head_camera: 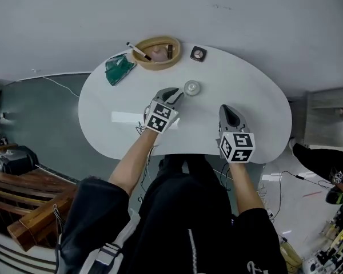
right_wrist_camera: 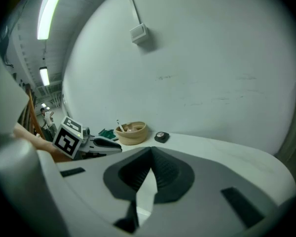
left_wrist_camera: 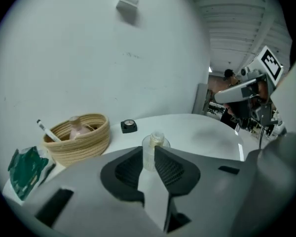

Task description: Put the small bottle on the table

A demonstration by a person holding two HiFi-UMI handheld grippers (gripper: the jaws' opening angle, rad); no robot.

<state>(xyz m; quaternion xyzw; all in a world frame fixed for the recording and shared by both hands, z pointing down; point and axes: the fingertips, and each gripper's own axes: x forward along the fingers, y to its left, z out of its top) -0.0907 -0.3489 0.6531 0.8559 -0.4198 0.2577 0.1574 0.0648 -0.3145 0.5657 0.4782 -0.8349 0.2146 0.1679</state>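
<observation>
Bottle upright on tabletop, just ahead of left claw | left claw slightly apart, grasping nothing; right claw clenched, empty | draw your left straight back, no nudging.

On the table, the bottle stands just ahead of the left gripper's tips. Farther ahead lies the puck. Ahead and left sits the basket, with a pen and a second bottle in it. The packet lies left of the basket. The right gripper is off to the right, well apart.
</observation>
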